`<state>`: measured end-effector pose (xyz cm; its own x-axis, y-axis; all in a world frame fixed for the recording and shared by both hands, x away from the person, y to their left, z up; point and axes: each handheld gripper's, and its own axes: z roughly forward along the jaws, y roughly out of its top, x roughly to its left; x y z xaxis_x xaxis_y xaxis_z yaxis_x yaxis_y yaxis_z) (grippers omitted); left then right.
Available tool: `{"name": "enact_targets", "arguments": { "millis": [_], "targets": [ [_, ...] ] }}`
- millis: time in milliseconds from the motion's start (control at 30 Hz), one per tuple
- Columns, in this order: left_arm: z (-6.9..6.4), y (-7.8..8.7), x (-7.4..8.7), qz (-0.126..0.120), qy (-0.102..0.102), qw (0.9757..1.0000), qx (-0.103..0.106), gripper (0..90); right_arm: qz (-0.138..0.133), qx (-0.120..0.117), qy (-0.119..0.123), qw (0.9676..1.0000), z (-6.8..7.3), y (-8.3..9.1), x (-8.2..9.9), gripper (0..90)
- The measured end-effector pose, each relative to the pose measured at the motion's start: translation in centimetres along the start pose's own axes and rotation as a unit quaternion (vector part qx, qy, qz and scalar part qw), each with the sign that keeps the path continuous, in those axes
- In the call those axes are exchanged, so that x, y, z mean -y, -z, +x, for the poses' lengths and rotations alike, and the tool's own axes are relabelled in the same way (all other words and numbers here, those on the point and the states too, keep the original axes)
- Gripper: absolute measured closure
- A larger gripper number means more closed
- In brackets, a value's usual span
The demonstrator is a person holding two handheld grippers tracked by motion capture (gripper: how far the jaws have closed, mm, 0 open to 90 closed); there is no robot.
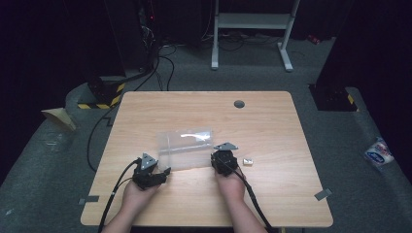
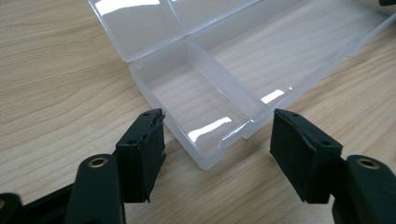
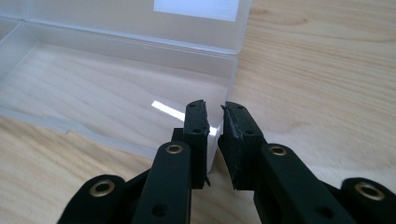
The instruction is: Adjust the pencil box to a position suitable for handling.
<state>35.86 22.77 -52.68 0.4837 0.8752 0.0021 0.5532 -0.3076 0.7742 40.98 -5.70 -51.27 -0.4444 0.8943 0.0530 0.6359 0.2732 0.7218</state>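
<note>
A clear plastic box (image 1: 184,148) w/ its lid folded open is seen lying flat on the wooden tabletop (image 1: 272,131), roughly at centre, a bit toward the near edge. In the left gripper view the box (image 2: 219,88) is shown split by a divider wall into compartments, a short one at the end nearest the camera and a longer one beyond; nothing is seen inside except wood grain through the clear bottom. The left tongs (image 1: 151,172) are held at the box's near-left corner, w/ the jaws spread wide (image 2: 217,140) to either side of that corner, not touching it as far as can be told. The right tongs (image 1: 224,161) are held at the box's near-right corner; in the right gripper view the jaws are nearly closed (image 3: 215,126), only a thin slit left, and the box's corner wall (image 3: 140,70) is seen just behind and between them, though whether the wall is pinched can't be told. A small pale object (image 1: 248,161), too small to identify, is seen on the tabletop just right of the right tongs. A dark round grommet (image 1: 239,104) is set near the far edge. Both hands are seen entering from the near edge, cables trailing back.
</note>
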Motion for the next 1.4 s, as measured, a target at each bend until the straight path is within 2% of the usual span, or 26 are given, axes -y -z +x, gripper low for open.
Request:
{"name": "enact_targets", "arguments": {
  "millis": [67, 100, 200, 333, 467, 567, 633, 667, 900, 1000, 1067, 1233, 1400],
  "targets": [
    [-0.7, -0.3, -0.2, 0.007, -0.03, 0.9995, -0.005, 37.7, 0.0, 0.003, -0.001, 1.0, -0.3, 0.5, 0.5, 78.4],
    [-1.0, -0.3, -0.3, 0.009, -0.035, 0.9993, -0.003, 38.5, -0.001, 0.004, 0.002, 1.0, -0.6, 0.8, 0.7, 78.1],
    [-1.6, -0.7, -0.7, 0.012, -0.032, 0.9994, 0.005, 38.9, 0.001, 0.013, 0.002, 0.9999, -1.1, 1.6, 1.3, 76.6],
    [-2.7, -1.3, -1.2, 0.012, -0.044, 0.9988, 0.017, 39.2, -0.005, 0.02, -0.008, 0.9998, -2.1, 2.2, 1.8, 75.2],
    [-3.6, -1.9, -1.6, 0.01, -0.043, 0.9988, 0.019, 39.6, -0.008, 0.025, -0.018, 0.9995, -3.2, 2.7, 2.4, 75.6],
    [-3.7, -2.0, -1.7, 0.012, -0.052, 0.9983, 0.022, 40.3, -0.011, 0.026, -0.02, 0.9994, -3.6, 3.1, 2.7, 75.6],
    [-3.7, -2.0, -1.7, 0.011, -0.051, 0.9984, 0.021, 40.6, -0.015, 0.024, -0.017, 0.9995, -3.7, 3.3, 2.8, 75.7],
    [-3.8, -2.0, -1.7, 0.011, -0.045, 0.9986, 0.024, 40.6, -0.016, 0.023, -0.013, 0.9995, -3.7, 3.3, 2.9, 75.7],
    [-3.6, -2.0, -1.6, 0.012, -0.035, 0.9988, 0.031, 39.5, -0.022, 0.024, -0.019, 0.9993, -3.4, 3.3, 3.2, 74.2],
    [-3.6, -1.9, -1.5, 0.011, -0.034, 0.999, 0.027, 37.8, -0.021, 0.024, -0.018, 0.9993, -3.3, 3.3, 3.2, 72.9],
    [-3.6, -1.8, -1.5, 0.011, -0.041, 0.9989, 0.019, 34.6, -0.023, 0.026, -0.014, 0.9993, -3.2, 3.5, 3.2, 72.1],
    [-3.5, -1.5, -1.3, 0.0, -0.032, 0.9993, 0.019, 31.6, -0.035, 0.025, -0.014, 0.999, -3.5, 4.2, 3.1, 69.6],
    [-3.5, -0.7, -0.9, 0.0, -0.049, 0.9986, 0.022, 30.3, -0.054, 0.025, -0.015, 0.9981, -4.3, 5.2, 3.2, 67.1]
  ]
}}
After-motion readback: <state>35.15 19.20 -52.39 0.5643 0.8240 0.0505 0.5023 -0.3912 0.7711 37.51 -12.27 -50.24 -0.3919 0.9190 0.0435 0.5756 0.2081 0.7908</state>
